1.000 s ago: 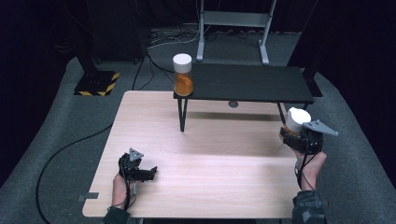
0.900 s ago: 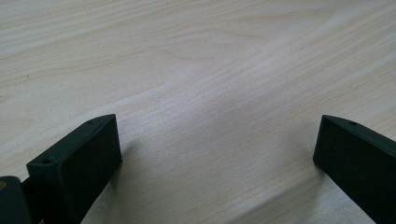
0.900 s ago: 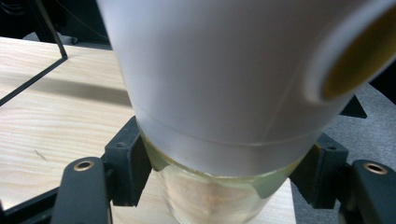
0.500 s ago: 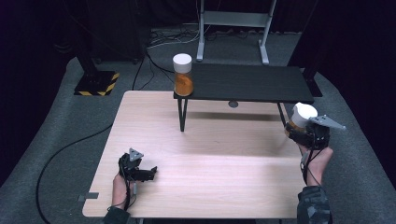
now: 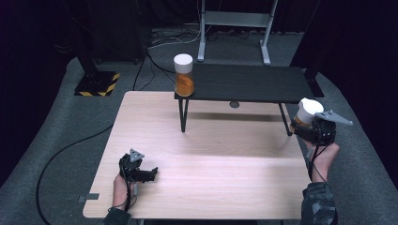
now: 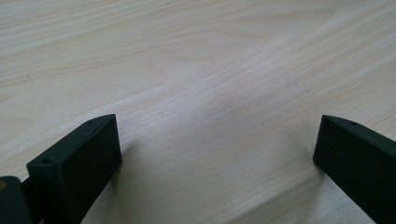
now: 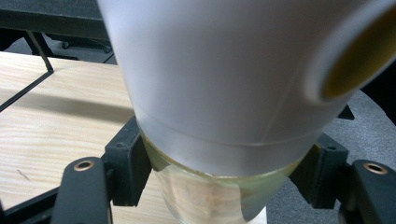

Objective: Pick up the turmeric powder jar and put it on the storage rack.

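Here, largest first.
Worktop (image 5: 211, 187): pale wood, with a black shelf (image 5: 253, 83) standing along its far edge.
Second jar (image 5: 183, 75): white lid, orange contents, upright on the shelf's left end.
Jar (image 5: 306, 111): white-capped, held above the worktop's right edge, near the shelf's right end.
Right tongs (image 5: 305, 123): clamped on the jar's glass below the cap.
Left tongs (image 5: 149, 173): jaws wide apart, low over bare wood near left.
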